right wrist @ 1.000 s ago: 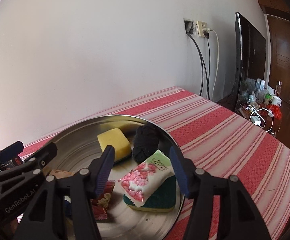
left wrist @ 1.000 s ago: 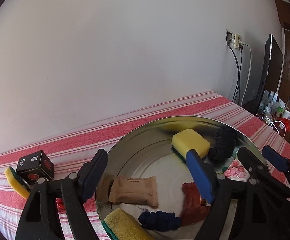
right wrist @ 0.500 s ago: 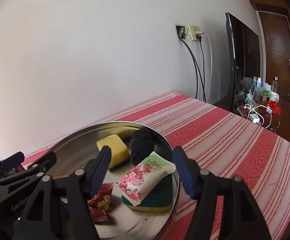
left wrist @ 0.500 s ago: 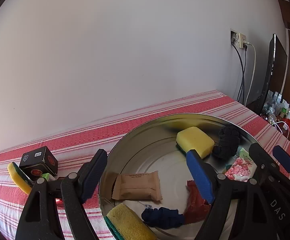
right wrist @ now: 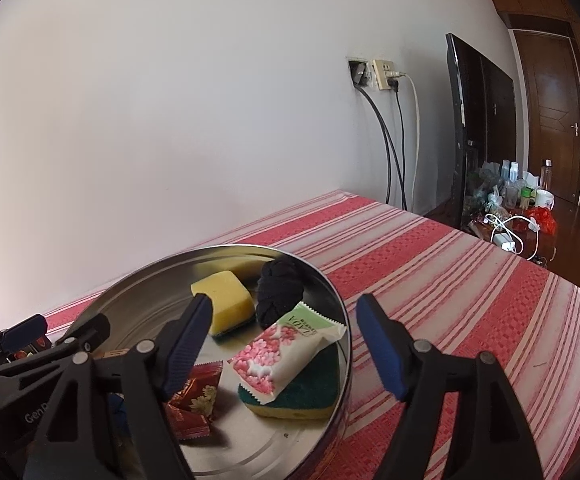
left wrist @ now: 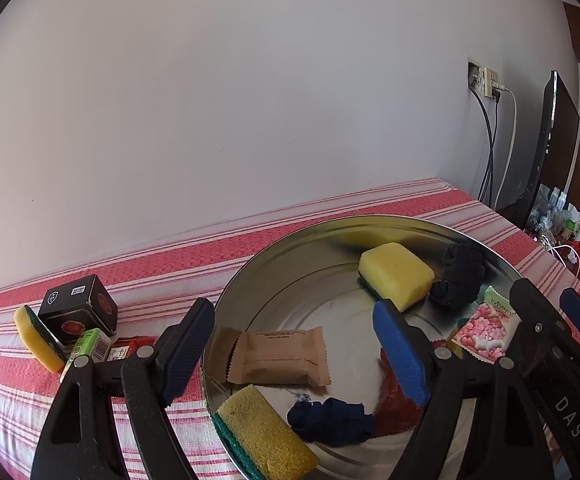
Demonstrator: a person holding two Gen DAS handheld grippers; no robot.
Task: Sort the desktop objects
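Observation:
A round metal tray (left wrist: 330,228) holds a yellow sponge (left wrist: 396,276), a black cloth bundle (left wrist: 458,276), a brown packet (left wrist: 278,356), red packets (left wrist: 394,404), a navy cloth (left wrist: 330,420) and a second sponge (left wrist: 266,432). My left gripper (left wrist: 294,354) hovers open over the tray's near side, above the brown packet. The jaws of my right gripper (right wrist: 286,348) are opening. A pink-and-white packet (right wrist: 286,354) lies between and below them on a green-backed sponge (right wrist: 302,400), free of the pads. Both grippers show in each other's view.
Left of the tray on the red striped cloth lie a black box (left wrist: 76,312), a yellow sponge (left wrist: 36,338) and a green box (left wrist: 88,346). The table's edge (right wrist: 570,284) runs at the right. Beyond it stand a dark screen (right wrist: 478,128) and a cluttered low stand (right wrist: 510,196).
The right gripper's jaws have spread wider, away from the pink-and-white packet, which stays on the sponge. The left gripper keeps the same opening.

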